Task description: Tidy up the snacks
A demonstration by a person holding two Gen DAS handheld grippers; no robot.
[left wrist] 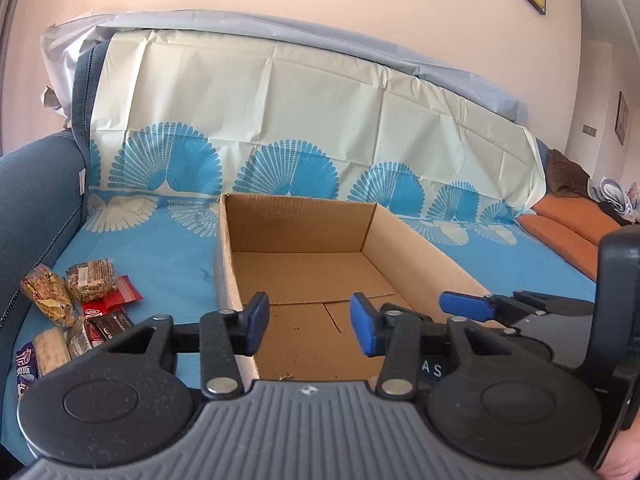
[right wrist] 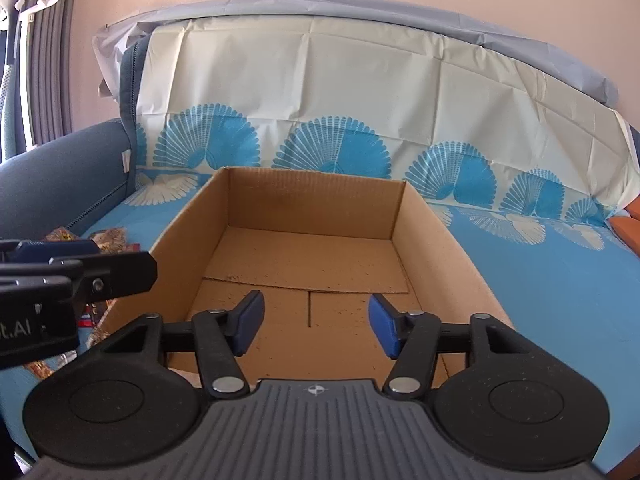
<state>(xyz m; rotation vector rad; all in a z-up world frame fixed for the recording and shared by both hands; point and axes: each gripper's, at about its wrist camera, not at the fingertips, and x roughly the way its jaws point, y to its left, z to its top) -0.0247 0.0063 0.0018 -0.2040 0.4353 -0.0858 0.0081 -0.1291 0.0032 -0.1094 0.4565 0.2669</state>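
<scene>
An open cardboard box (left wrist: pixel 416 248) (right wrist: pixel 460 256) stands on a sofa seat under a blue patterned cloth; nothing lies inside it. Several wrapped snacks (left wrist: pixel 76 300) lie in a heap on the cloth left of the box, among them brown cracker packs, red and black bars and a purple packet. In the right wrist view the snacks (right wrist: pixel 108 238) are mostly hidden behind the other tool. My left gripper (left wrist: pixel 310 322) hovers over the box's near left corner, open, nothing between its blue pads. My right gripper (right wrist: pixel 316 322) hangs over the box's near edge, open and bare too.
The cloth (left wrist: pixel 280 120) (right wrist: pixel 540 272) covers the seat and backrest. A dark blue armrest (left wrist: pixel 32 200) rises just left of the snacks. Orange cushions (left wrist: pixel 568 228) and piled items lie at the far right. A wall with framed pictures stands behind the sofa.
</scene>
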